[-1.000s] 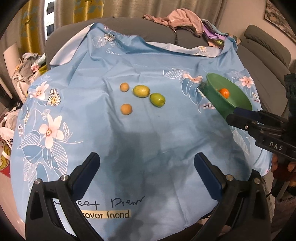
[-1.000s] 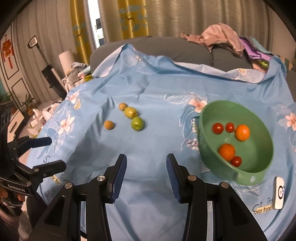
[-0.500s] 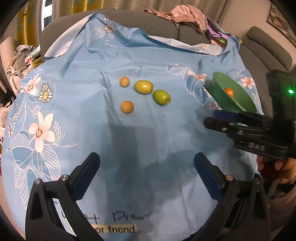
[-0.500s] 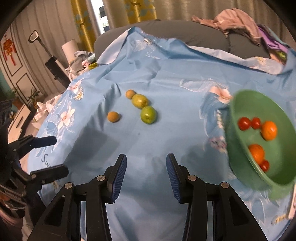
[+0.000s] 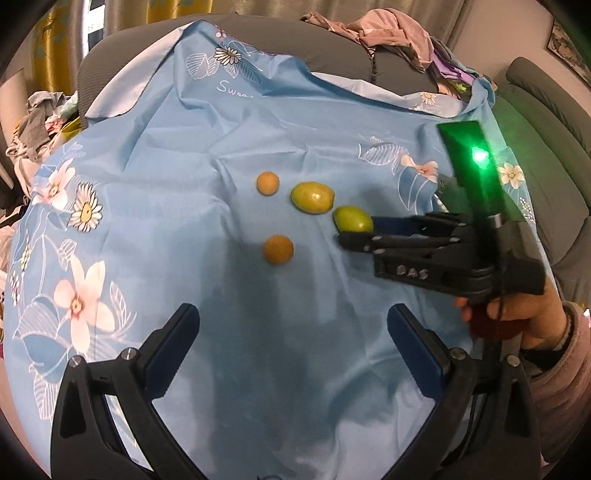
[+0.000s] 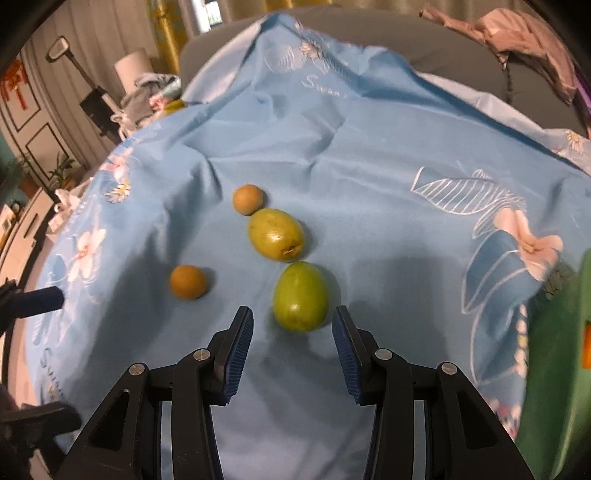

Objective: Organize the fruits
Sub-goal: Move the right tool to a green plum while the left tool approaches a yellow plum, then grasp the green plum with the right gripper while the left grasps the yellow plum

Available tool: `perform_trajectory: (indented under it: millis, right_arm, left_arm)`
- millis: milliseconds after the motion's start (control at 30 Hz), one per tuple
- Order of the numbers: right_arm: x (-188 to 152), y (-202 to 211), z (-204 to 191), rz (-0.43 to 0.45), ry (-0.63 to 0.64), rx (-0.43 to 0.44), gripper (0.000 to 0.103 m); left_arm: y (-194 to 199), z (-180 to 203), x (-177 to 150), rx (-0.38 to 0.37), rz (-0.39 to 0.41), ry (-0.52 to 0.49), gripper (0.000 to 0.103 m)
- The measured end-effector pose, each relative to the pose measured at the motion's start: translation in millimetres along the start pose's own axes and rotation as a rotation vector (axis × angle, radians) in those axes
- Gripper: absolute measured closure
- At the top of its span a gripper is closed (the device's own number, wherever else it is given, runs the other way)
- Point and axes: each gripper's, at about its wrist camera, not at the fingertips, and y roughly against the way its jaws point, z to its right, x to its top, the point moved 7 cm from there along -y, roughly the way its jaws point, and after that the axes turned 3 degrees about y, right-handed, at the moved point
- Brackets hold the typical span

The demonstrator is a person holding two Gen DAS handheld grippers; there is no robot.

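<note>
Four fruits are lying loose on the blue cloth [image 6: 369, 155], so the right tool [image 6: 293, 339] is straddling, jaws wide, the green fruit [image 6: 301, 301] at its twelve o'clock, probably for the green bowl [image 6: 554, 369], while the left tool [image 5: 291, 350] is hanging back, wide and empty.

Probably home: sofa [image 5: 535, 122], curtains [image 6: 229, 14]

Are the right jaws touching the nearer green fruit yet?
Apart. The right wrist view shows blue cloth between each pad of the open right gripper and the green fruit.
</note>
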Motion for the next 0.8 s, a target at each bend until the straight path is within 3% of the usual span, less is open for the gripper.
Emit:
perform_trajectory:
  millis: [133,200,367,567,800]
  right_arm:
    - [1,-5,5,-0.008,-0.007,0.017,0.067]
    - [0,-2,11,0.003,-0.031,0.039,0.068]
    - [2,10,41,0.04,-0.081,-0.015,0.068]
    - [-6,25,63,0.071,-0.136,-0.013,0.068]
    - [-12,29,60,0.081,-0.13,0.013,0.067]
  left_arm:
    - [-11,4,12,-0.005,-0.007,-0.004,0.002]
    - [-17,8,20,-0.006,-0.008,-0.006,0.002]
    - [-37,12,43,0.019,-0.002,0.009,0.002]
    - [-79,21,69,0.057,-0.044,-0.022,0.007]
    - [-118,22,79,0.09,-0.088,-0.039,0.024]
